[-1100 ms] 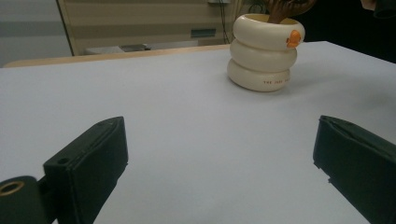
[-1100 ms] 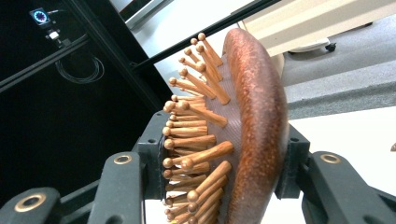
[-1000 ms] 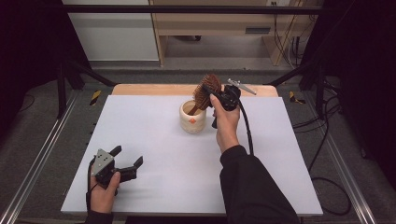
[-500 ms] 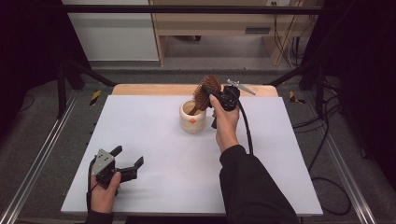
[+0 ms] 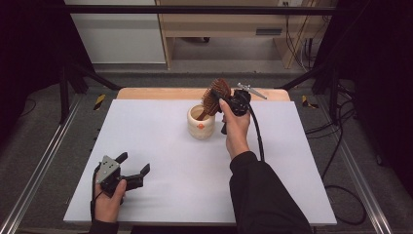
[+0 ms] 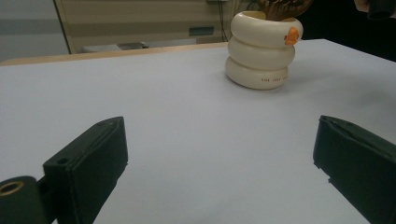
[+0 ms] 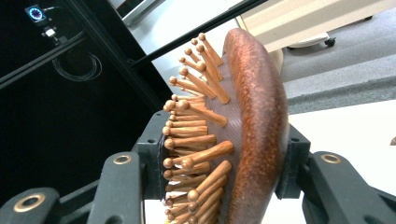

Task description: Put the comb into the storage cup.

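Observation:
A brown wooden hairbrush [image 5: 215,95] with wooden pins stands tilted, its handle down inside a cream ribbed cup [image 5: 201,122] at the table's back middle. My right gripper [image 5: 220,100] is shut on the brush head, one jaw on the pins, the other on the smooth back [image 7: 257,135]. Near the front left corner my left gripper [image 5: 132,163] rests open with nothing between its jaws. In the left gripper view the cup [image 6: 261,49] shows an orange mark on its rim, far ahead of the gripper [image 6: 219,163].
A white table top [image 5: 160,161] lies on a wooden board. Metal rails run along both sides. A wooden cabinet [image 5: 229,22] and cables stand on the floor behind the table.

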`<control>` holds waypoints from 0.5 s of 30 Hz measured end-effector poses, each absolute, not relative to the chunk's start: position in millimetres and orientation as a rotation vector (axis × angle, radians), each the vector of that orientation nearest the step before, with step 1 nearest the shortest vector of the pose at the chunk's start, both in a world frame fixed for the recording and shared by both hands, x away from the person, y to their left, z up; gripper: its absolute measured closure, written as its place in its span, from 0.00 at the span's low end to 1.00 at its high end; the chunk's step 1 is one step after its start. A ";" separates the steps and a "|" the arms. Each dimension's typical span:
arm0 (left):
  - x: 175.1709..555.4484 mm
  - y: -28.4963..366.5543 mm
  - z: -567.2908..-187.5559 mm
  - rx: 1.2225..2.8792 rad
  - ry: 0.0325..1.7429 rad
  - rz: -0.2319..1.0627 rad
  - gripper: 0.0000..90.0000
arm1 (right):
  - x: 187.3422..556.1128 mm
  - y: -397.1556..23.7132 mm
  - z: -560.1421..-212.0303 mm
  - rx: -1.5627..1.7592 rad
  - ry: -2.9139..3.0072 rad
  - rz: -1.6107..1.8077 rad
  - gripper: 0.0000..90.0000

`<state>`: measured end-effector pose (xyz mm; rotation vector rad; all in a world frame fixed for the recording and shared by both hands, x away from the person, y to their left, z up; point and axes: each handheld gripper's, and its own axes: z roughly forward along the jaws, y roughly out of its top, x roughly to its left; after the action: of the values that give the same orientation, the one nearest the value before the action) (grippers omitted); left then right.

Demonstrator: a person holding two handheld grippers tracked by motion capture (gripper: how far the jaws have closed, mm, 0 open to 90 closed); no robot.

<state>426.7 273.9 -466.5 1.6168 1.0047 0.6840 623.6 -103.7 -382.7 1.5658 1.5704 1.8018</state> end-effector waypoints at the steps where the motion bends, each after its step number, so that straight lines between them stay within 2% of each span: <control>1: 426.7 273.8 -466.6 1.617 1.005 0.684 0.03 | 623.6 -103.3 -383.1 1.565 1.571 1.803 0.55; 15: 426.8 273.9 -466.6 1.615 1.006 0.684 0.03 | 624.0 -102.4 -385.1 1.560 1.574 1.803 0.55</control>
<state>426.8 273.9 -466.6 1.6154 1.0055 0.6838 624.0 -102.4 -385.1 1.5604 1.5735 1.8025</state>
